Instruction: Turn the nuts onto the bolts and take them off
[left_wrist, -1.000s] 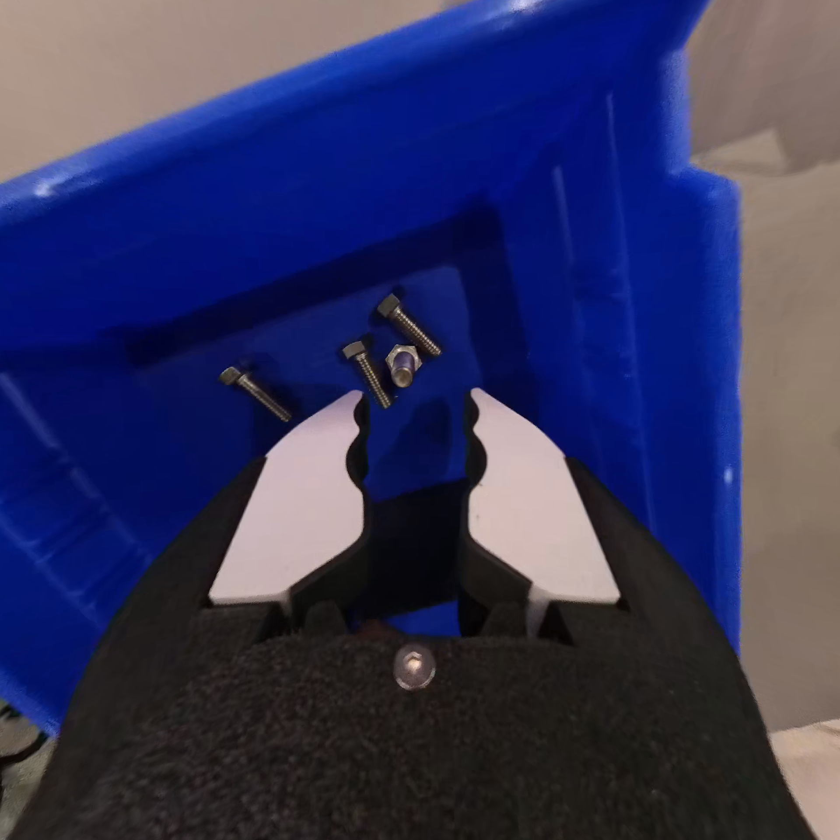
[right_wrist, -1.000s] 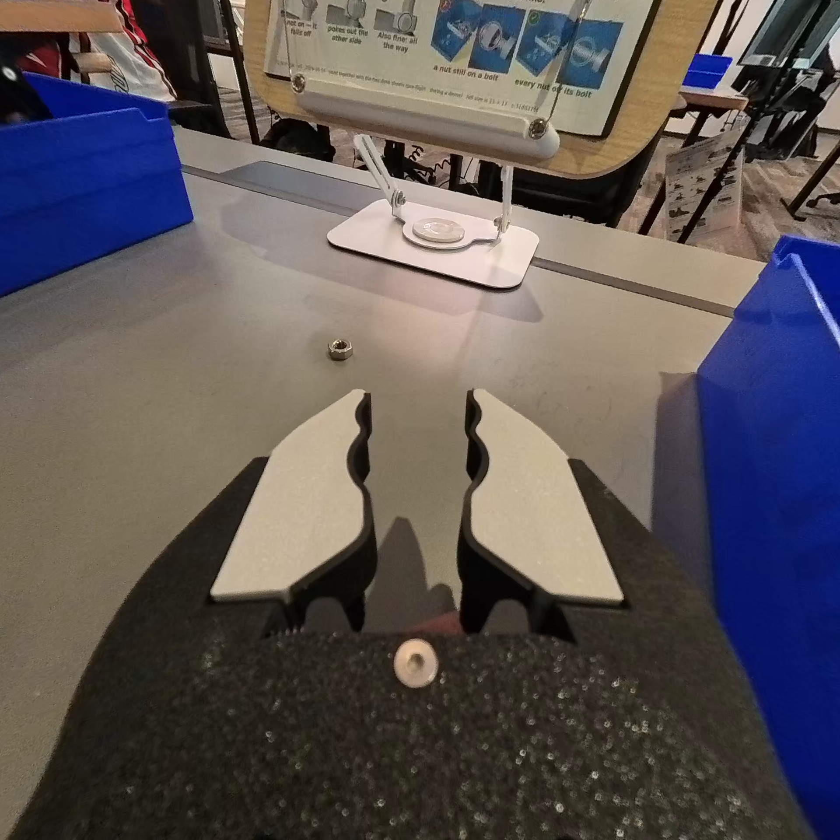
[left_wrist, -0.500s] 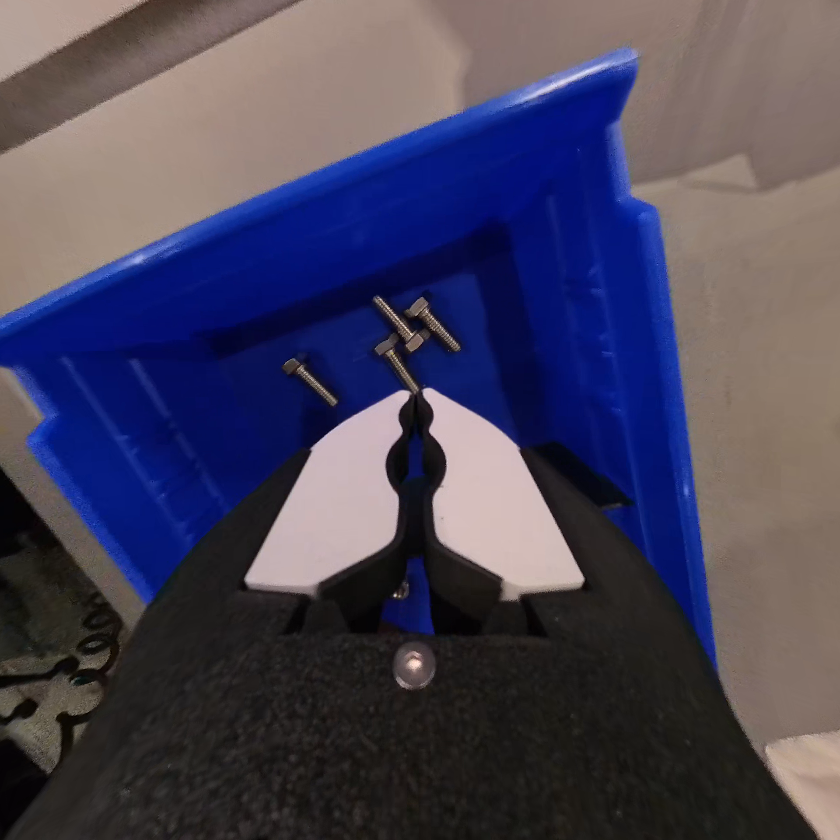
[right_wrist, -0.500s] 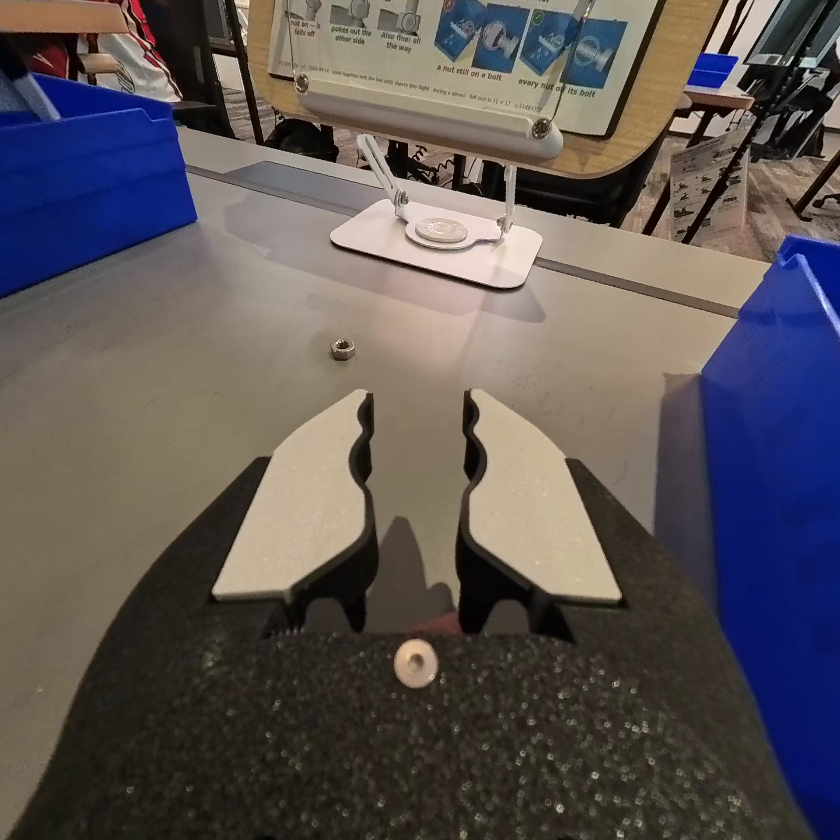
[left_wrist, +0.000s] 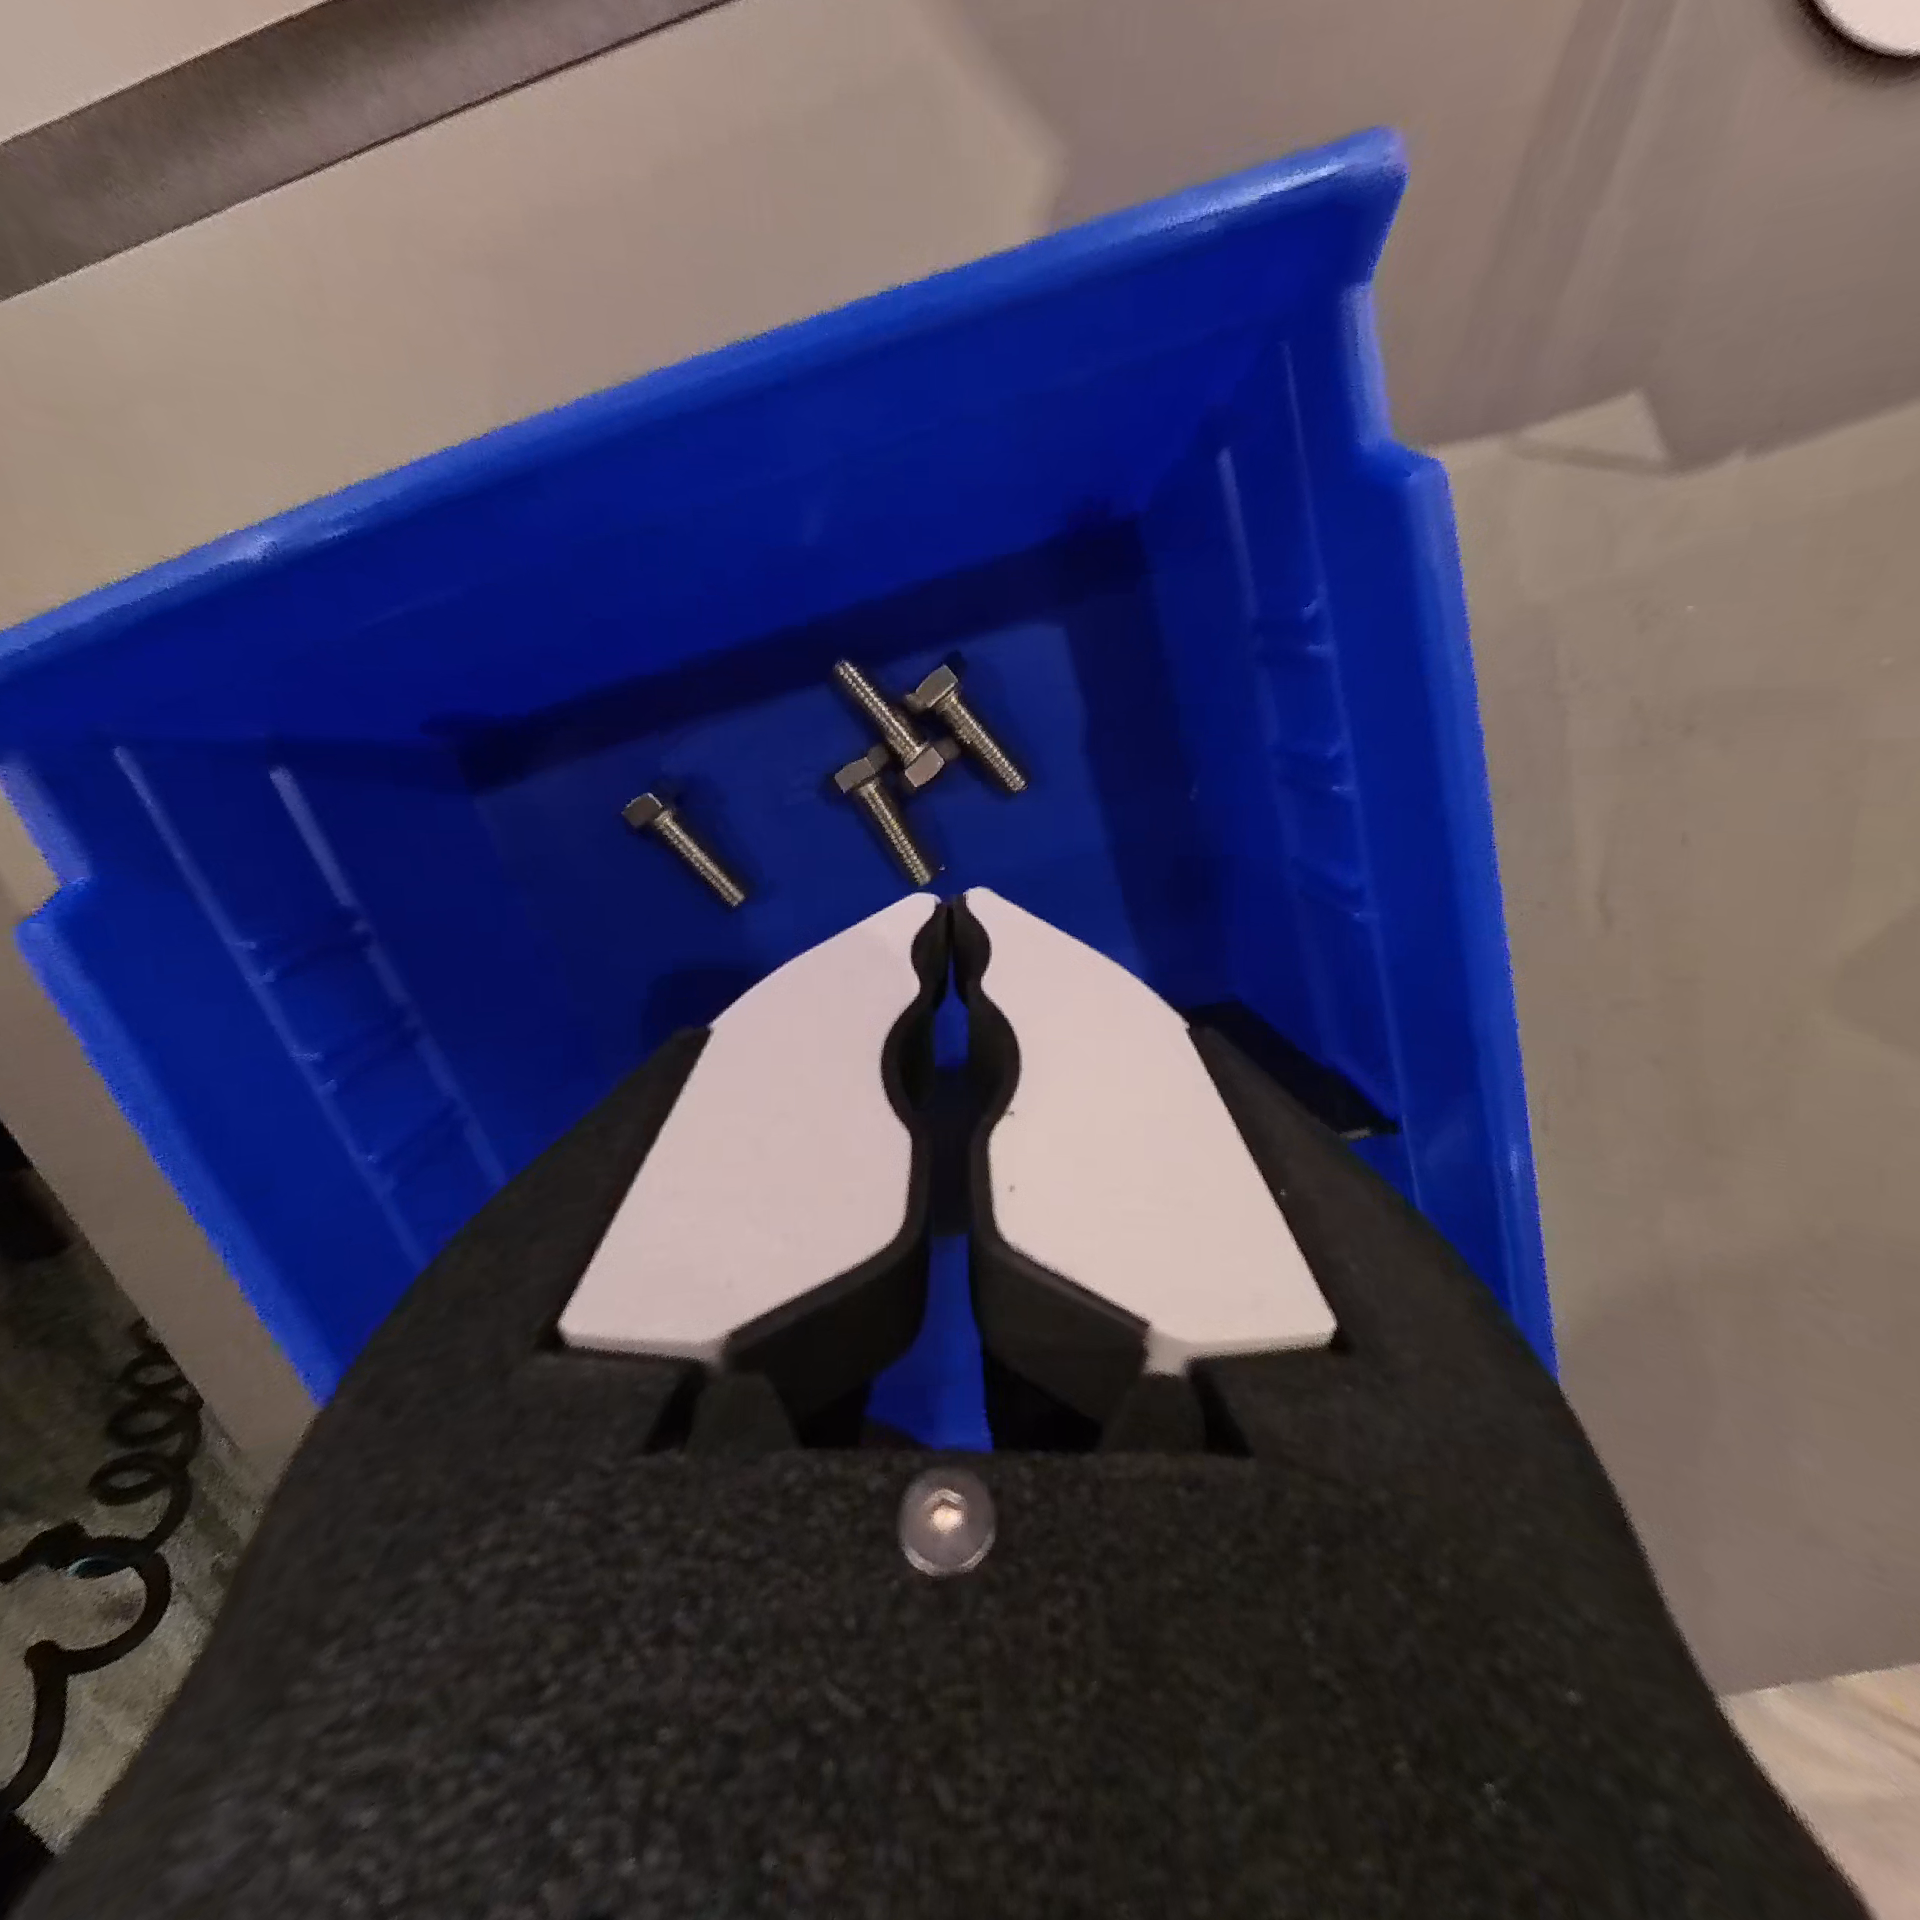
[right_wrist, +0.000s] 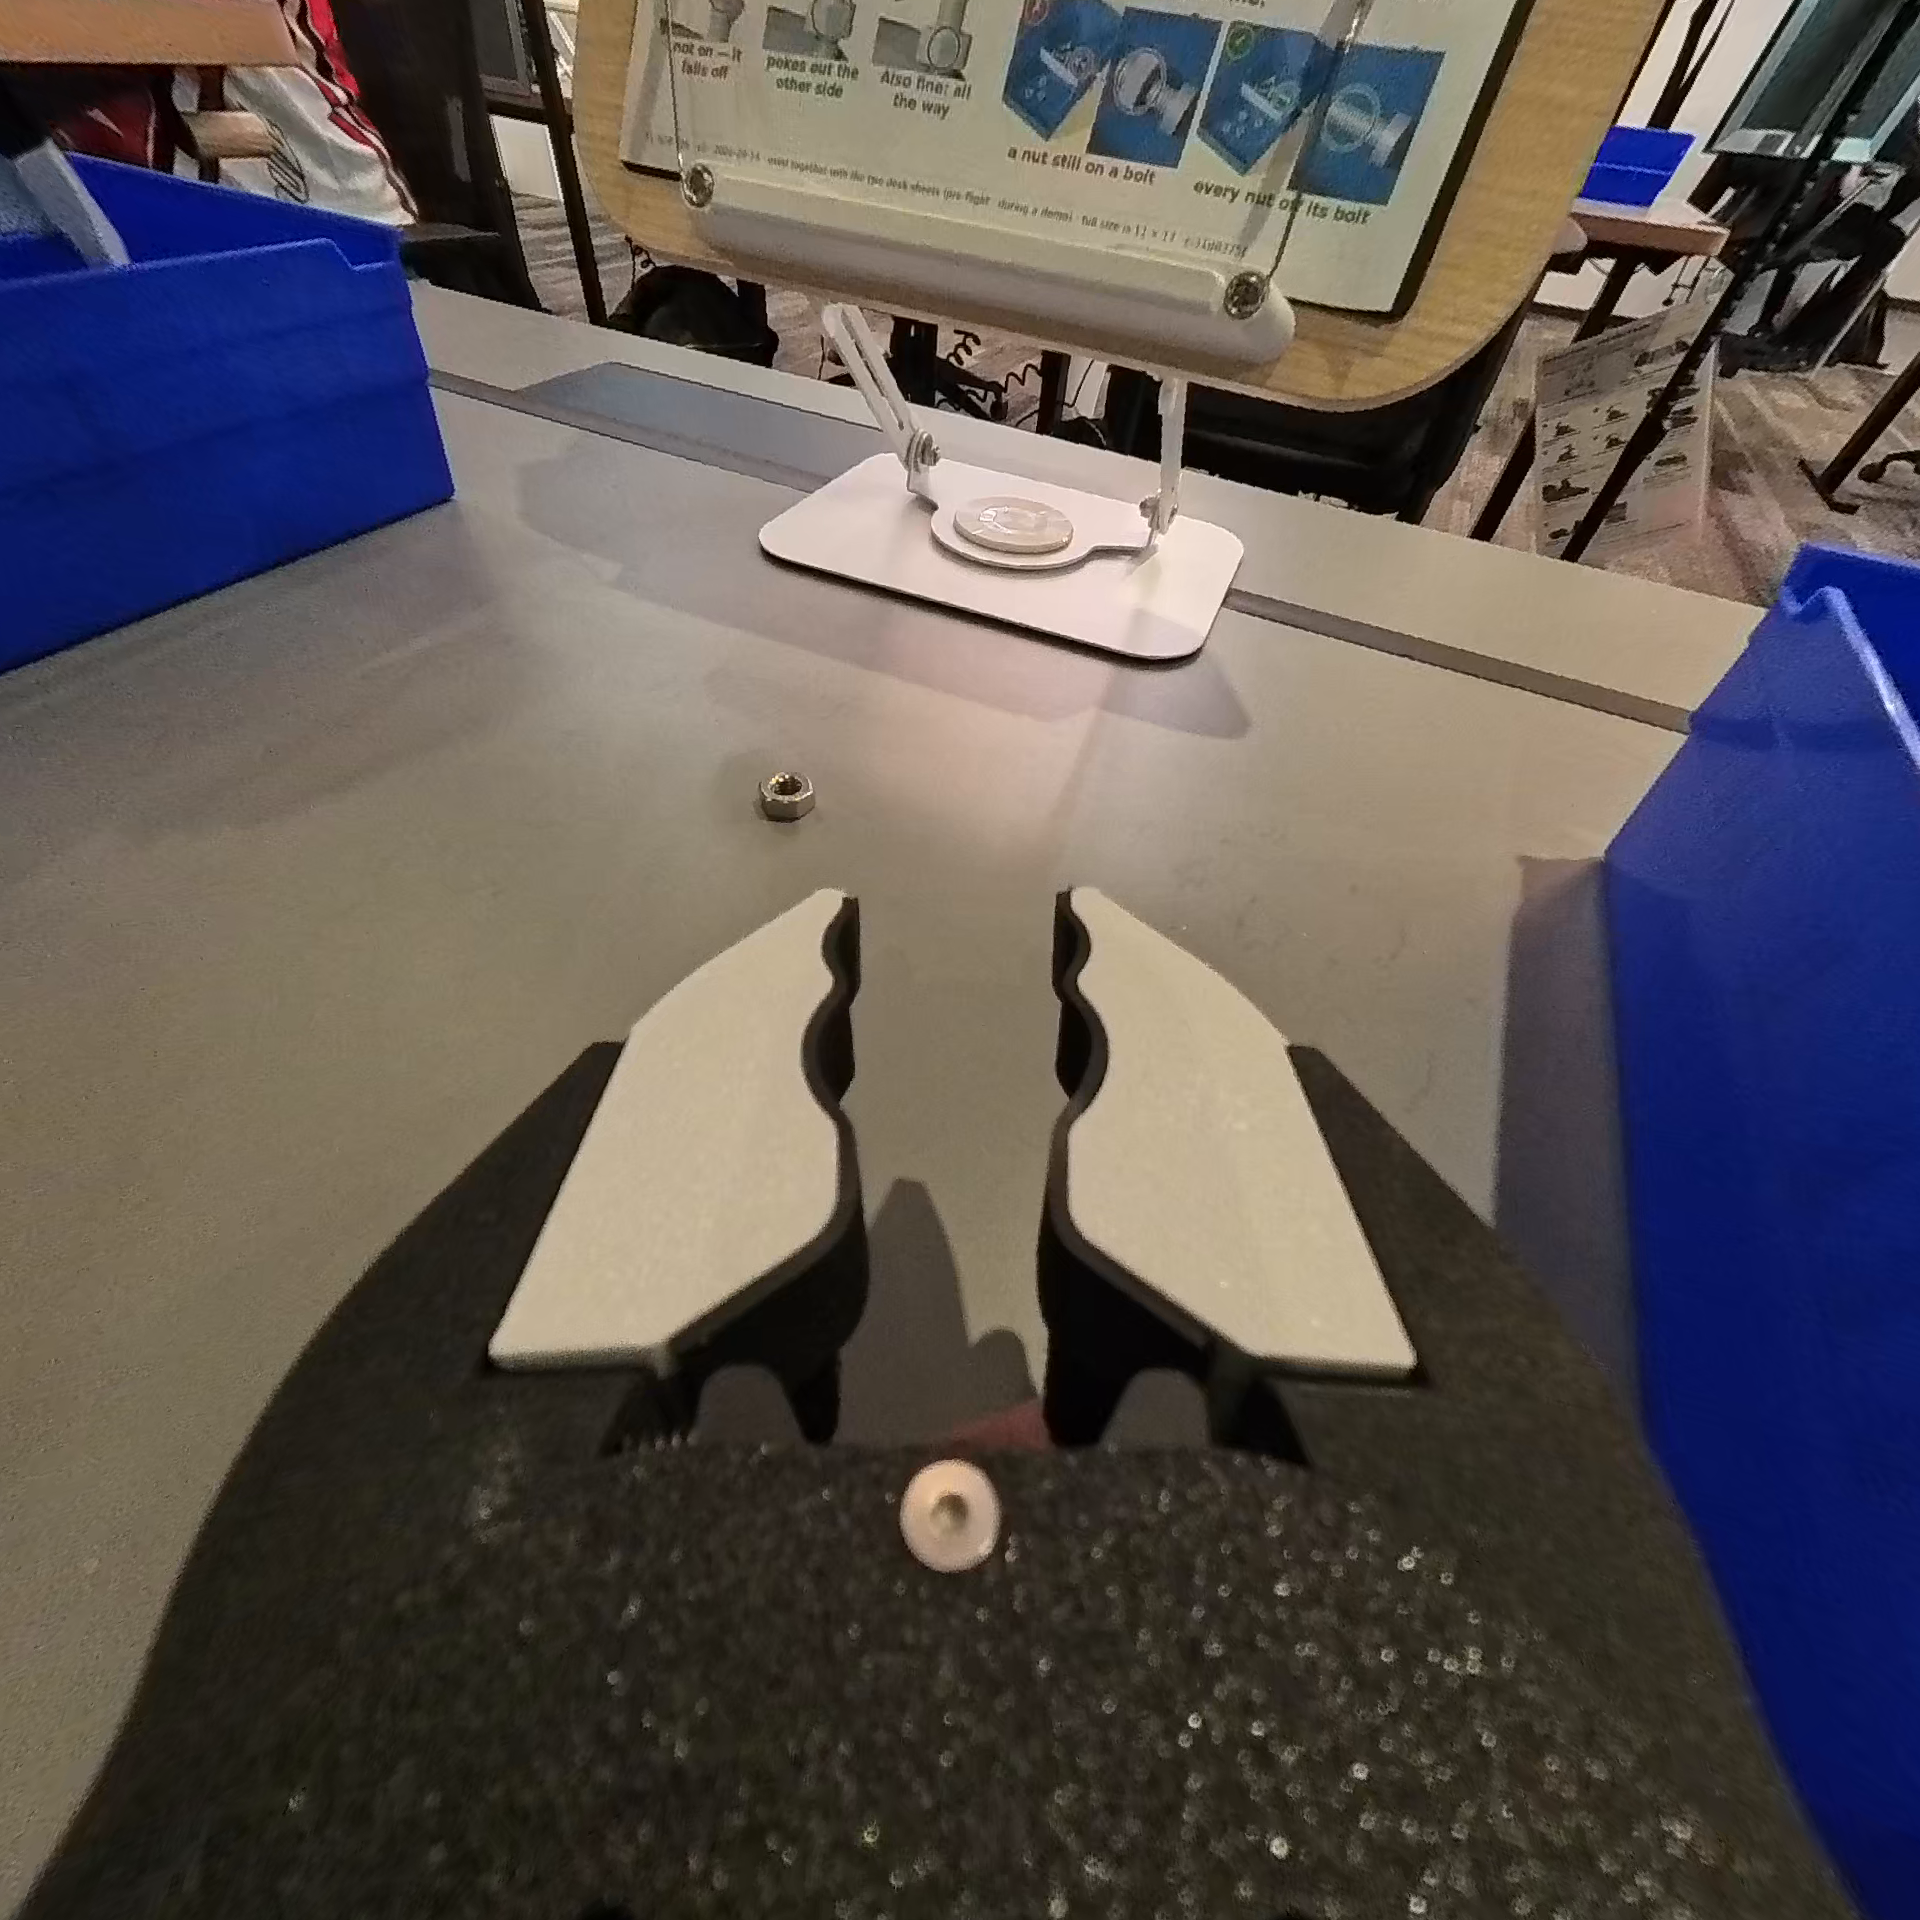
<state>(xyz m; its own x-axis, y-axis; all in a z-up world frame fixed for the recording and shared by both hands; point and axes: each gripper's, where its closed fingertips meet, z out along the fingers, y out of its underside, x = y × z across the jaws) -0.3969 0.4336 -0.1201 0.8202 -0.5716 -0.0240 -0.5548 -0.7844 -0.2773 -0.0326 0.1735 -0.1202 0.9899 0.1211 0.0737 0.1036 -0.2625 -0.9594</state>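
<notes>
Left gripper (left_wrist: 950, 906) hangs over the deep blue plastic bin (left_wrist: 727, 436), fingertips pressed together on nothing; a second ago they were spread, down near the bin floor. Four small steel hex bolts (left_wrist: 879, 821) lie on the bin floor: one apart at left, three now clustered and touching. Right gripper (right_wrist: 957, 904) stays spread above the grey table (right_wrist: 312, 883), unchanged. Small steel hex nut (right_wrist: 787, 797) sits loose just ahead.

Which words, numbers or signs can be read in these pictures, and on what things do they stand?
Instruction sheet above the white stand: printed captions with pictures, partly legible; I do not copy writing.
Tilted printed sheet, far right background: too small to read.
Blue bin, bolts, nut: no writing visible.
</notes>
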